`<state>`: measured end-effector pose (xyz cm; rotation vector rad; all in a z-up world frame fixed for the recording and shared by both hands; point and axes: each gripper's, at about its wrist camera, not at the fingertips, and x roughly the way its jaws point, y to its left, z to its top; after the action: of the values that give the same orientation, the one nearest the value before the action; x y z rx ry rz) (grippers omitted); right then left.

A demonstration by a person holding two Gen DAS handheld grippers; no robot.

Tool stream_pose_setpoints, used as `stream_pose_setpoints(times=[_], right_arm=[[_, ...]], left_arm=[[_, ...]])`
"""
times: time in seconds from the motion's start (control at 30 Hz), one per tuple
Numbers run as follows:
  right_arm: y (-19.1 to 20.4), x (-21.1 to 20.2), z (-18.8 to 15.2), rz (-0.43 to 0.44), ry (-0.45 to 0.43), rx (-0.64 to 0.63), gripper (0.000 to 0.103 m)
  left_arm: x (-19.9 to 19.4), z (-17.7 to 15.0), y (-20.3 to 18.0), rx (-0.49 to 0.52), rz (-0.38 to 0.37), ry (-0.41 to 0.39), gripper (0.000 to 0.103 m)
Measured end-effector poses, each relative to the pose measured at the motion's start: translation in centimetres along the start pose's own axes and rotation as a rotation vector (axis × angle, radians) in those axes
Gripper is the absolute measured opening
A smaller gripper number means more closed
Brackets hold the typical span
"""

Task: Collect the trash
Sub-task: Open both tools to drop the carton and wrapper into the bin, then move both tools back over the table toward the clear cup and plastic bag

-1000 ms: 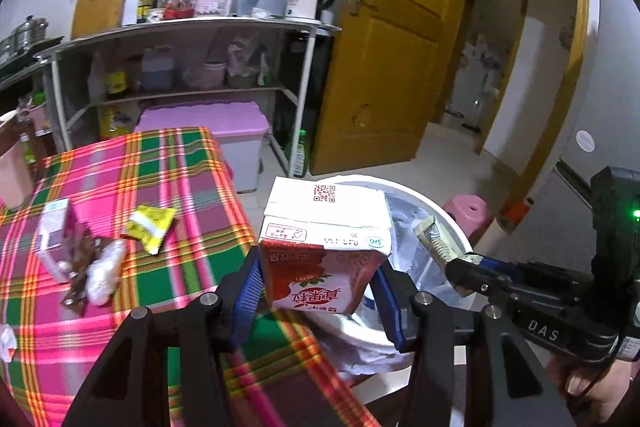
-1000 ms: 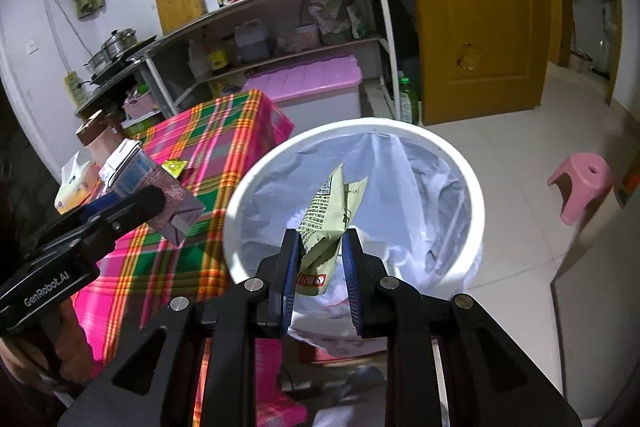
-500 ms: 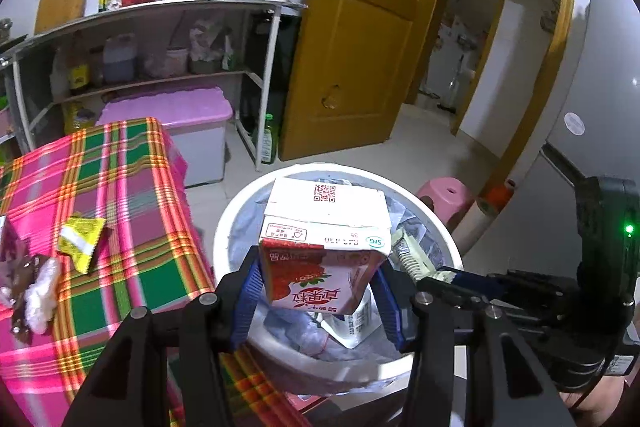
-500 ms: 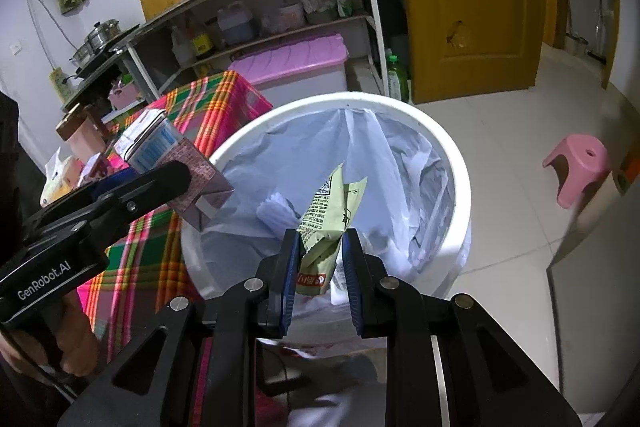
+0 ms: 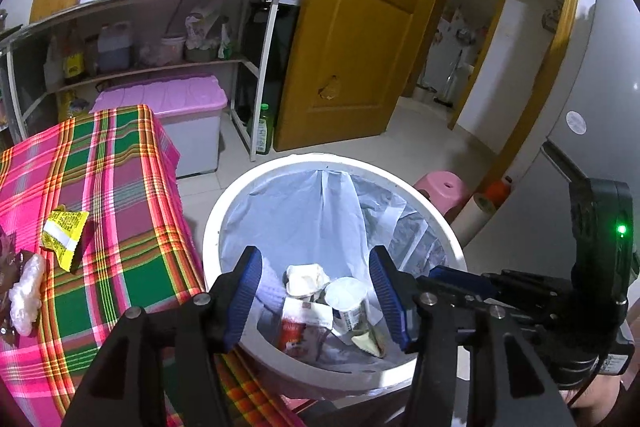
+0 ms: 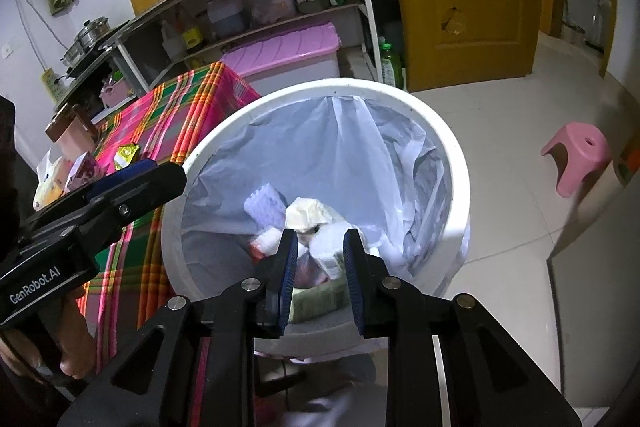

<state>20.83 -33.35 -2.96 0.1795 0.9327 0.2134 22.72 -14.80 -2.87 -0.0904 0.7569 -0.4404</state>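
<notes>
I hold both claws over the white bin (image 5: 224, 211) so whatever I let go falls inside the liner. My left claw (image 5: 316, 291) has just been opening and stands released with nothing between its pads; the red milk carton (image 5: 298, 327) lies in the bin, and so does the green wrapper (image 6: 320, 297). My right claw (image 6: 320, 267) is also released and empty. Only the left view shows the yellow packet (image 5: 64, 235) still waiting on the plaid tabletop (image 5: 120, 187); the right view shows the pink stool (image 6: 576, 155).
</notes>
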Motion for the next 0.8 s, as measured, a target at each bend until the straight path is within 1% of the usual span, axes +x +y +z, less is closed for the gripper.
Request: stream_pose_setpoints(times=[0.23,0.43,0.8], right_arm=[[0.5,-1.6,-0.2,0.021,-0.038,-0.007,0.025],[2.4,-2.9,-0.7,0.054,-0.066,-0.038,0.025],[6.4,-3.7,-2.3,0.142,-0.064,-0.114,0.025]], left_arm=[[-1.9,-0.5,0.7,-0.029,0.02,-0.029,0.056],[-4.7,-1.6,1.3,-0.039,0.046,-0.062,0.056],[-9.4,-3.9,3.0,-0.062,0.122,-0.098,0.056]])
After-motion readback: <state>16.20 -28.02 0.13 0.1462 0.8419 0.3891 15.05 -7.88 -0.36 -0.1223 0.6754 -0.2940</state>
